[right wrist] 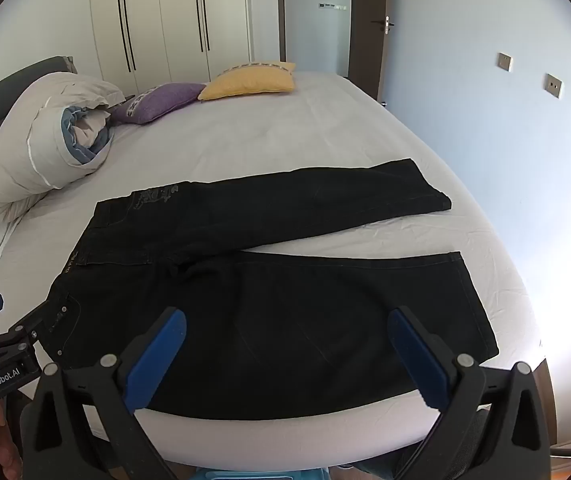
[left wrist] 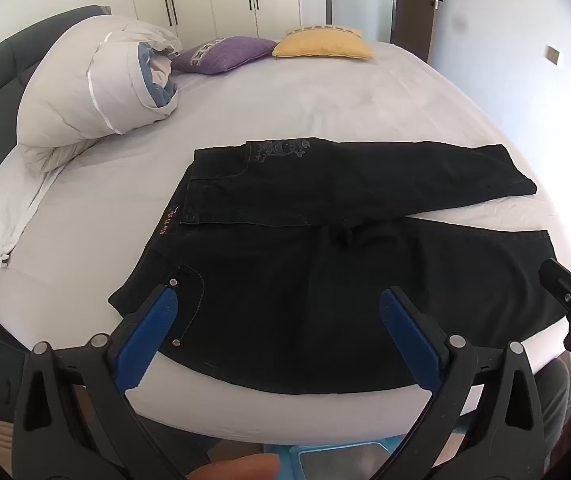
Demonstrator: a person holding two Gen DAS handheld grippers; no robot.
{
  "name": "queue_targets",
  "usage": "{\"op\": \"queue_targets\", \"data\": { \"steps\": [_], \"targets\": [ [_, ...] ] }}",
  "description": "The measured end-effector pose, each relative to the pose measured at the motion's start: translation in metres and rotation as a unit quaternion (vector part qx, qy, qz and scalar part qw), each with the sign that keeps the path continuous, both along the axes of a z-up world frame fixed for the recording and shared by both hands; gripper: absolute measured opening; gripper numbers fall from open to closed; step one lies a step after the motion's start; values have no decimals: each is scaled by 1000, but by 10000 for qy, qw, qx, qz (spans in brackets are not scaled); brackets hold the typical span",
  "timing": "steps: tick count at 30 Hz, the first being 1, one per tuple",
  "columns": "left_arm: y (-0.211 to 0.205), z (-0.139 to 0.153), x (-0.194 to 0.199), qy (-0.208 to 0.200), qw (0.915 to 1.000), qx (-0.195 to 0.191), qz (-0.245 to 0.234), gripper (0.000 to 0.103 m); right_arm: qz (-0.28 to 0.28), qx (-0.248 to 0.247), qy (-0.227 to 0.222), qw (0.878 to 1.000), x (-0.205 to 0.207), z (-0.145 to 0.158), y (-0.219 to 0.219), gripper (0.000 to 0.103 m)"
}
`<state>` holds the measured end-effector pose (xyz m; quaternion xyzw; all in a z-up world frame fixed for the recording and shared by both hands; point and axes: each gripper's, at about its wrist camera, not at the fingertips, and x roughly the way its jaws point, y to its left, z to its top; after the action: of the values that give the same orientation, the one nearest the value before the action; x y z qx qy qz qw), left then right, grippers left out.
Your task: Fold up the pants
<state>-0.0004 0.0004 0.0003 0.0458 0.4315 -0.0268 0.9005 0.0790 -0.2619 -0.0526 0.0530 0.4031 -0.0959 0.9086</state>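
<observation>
Two legs of the pants (left wrist: 325,280) lay splayed on the bed (left wrist: 285,100), waistband toward the duvet (left wrist: 85,92). We held left gripper (left wrist: 277,312) and right gripper (right wrist: 285,340) released, empty, above the near leg. Best pinch near-edge waist and hem together, lifting evenly.

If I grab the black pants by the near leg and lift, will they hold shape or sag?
Likely sag: the black pants lie limp and flat on the bed, creased at the crotch. The fabric looks like thick denim with rivets, so probably heavy for cloth and not slippery. With the legs splayed apart, the far one would probably drag behind. Both tongs, left and right, are open.
</observation>
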Motion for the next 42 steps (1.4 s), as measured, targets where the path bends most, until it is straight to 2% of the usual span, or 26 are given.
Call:
{"op": "queue_targets", "data": {
  "steps": [42],
  "targets": [
    [5,-8,1,89,9999,-76,32,103,6,-33,25,10000,-1,-1,3,103]
  ]
}}
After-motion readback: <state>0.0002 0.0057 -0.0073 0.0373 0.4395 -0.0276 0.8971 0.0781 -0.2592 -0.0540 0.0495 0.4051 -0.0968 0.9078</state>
